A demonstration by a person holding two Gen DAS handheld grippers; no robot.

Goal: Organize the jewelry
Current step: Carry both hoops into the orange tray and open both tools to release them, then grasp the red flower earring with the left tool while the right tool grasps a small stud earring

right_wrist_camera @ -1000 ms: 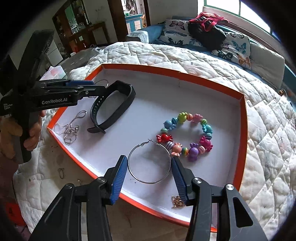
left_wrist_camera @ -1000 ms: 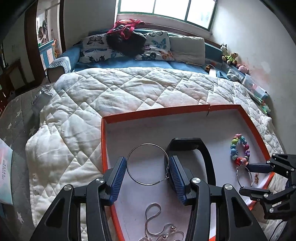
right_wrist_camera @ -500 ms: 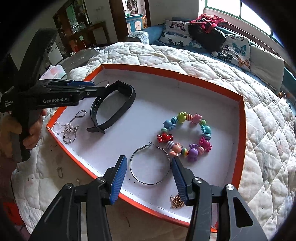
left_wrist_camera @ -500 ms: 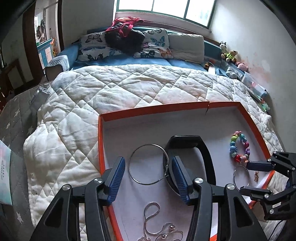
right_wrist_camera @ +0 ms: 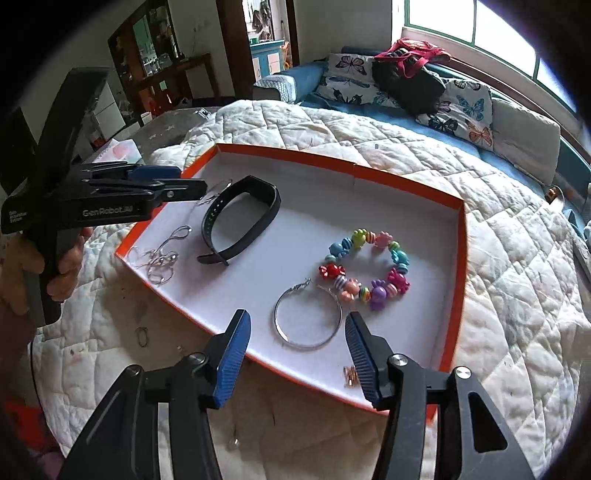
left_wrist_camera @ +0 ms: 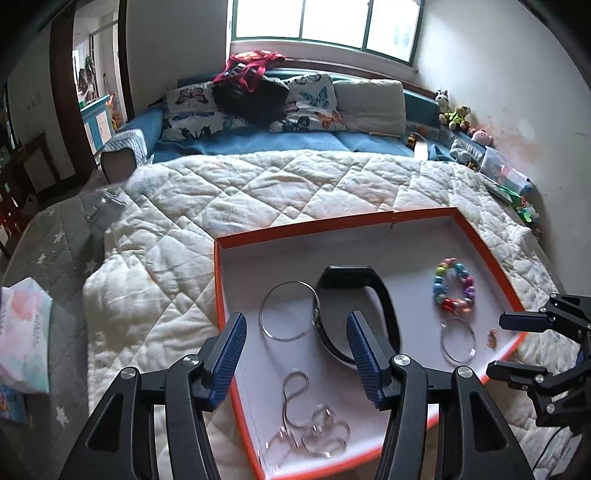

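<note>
the orange tray [left_wrist_camera: 221, 280] sits on the bed quilt [left_wrist_camera: 155, 258], all the jewelry inside. left gripper [left_wrist_camera: 295, 350] has just been opening, nothing between its jaws; the silver hoop [left_wrist_camera: 288, 315] lies flat above it. black band [right_wrist_camera: 240, 218] has its long axis running lower left to upper right. right gripper [right_wrist_camera: 295, 349] hangs open over another hoop [right_wrist_camera: 308, 319], beaded bracelet [right_wrist_camera: 365, 267] just right of it.

Daylit — window [left_wrist_camera: 325, 26] glare, fisheye-warped edges
</note>
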